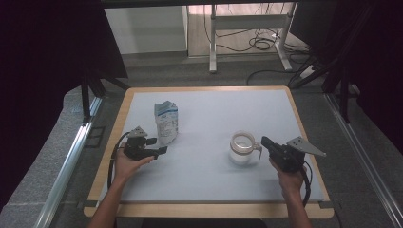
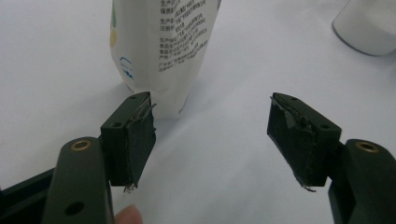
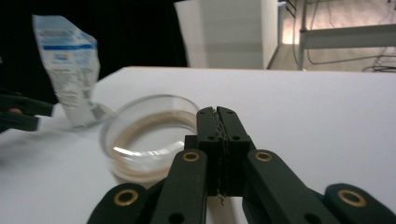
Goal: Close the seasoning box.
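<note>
A: On the surface [image 1: 209, 180], left side: left tool [image 2: 210, 135] spread wide, nothing between, aimed at the bag [image 1: 166, 122] standing upright just ahead. Looks like approach step, no grip yet.

B: And right?

A: Right tool [image 3: 218, 112] pressed together, empty, right beside the glass jar [image 1: 243, 148], near-right of centre.

B: Contents?

A: Jar open-topped, looks empty w/ a tan ring round the rim. Bag top crumpled open; can't tell what's inside.

B: Next?

A: Prob. left closes on the bag's lower half, firm but w/o crushing it; right steadies the jar.
</note>
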